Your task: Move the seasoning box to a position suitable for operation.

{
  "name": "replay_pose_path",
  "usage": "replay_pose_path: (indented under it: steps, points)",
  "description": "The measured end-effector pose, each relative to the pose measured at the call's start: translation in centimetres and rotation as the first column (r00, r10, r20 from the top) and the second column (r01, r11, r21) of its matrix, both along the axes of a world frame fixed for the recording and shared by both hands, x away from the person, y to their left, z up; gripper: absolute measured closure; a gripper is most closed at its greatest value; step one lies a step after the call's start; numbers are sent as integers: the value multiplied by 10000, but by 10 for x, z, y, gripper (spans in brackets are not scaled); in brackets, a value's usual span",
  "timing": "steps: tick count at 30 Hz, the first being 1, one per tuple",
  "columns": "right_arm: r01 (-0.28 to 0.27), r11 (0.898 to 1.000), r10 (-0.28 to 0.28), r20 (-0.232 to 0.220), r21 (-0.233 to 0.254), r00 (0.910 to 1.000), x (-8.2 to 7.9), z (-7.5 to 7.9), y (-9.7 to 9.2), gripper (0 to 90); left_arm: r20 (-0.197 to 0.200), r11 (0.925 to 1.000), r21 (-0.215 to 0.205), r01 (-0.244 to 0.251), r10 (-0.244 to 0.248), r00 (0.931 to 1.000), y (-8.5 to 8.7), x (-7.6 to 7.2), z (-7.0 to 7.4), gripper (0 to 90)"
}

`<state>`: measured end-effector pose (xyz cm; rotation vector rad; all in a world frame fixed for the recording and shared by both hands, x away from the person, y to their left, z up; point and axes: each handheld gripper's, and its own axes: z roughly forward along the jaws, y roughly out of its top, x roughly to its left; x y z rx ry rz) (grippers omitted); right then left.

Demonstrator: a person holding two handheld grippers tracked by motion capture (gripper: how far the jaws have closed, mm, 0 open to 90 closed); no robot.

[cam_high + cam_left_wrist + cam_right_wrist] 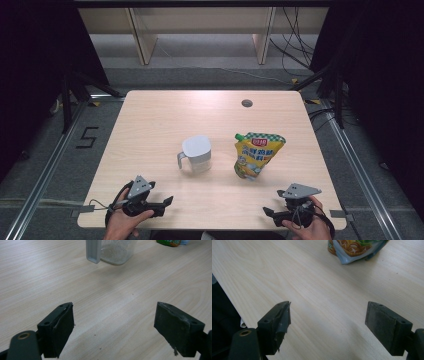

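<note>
Left gripper [169, 201] toward jug [196, 154] (upright)

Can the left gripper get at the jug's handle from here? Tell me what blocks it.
Probably yes. The left gripper is open, and bare table lies between it and the jug, whose handle faces that side. Nothing stands in the way.

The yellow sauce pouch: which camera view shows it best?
The high view shows it best: the whole yellow sauce pouch stands on the table, right of the jug, with its green cap visible. The right gripper view catches its lower part; the left gripper view a sliver at the top edge.
</note>
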<state>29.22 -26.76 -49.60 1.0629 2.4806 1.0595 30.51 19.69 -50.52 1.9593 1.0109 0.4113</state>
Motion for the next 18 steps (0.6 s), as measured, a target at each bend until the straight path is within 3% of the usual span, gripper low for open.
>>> replay_pose_path:
  steps: [4,5,6,18]
  points:
    - [131,9999,-130,149,-106,9998,0,-1,-1,211,49,9984,503,250,-253,9997,3,1,2,156]
    - [131,9999,-130,149,-106,9998,0,-1,-1,211,49,9984,503,250,-253,9997,3,1,2,156]
    - [138,9999,-137,156,-86,9998,0,-1,-1,211,89,9997,222,83,-85,9999,1,0,1,156]
    - [55,10000,-54,195,-51,9998,1,0,-2,207,161,9996,277,59,-63,9999,1,1,2,157]
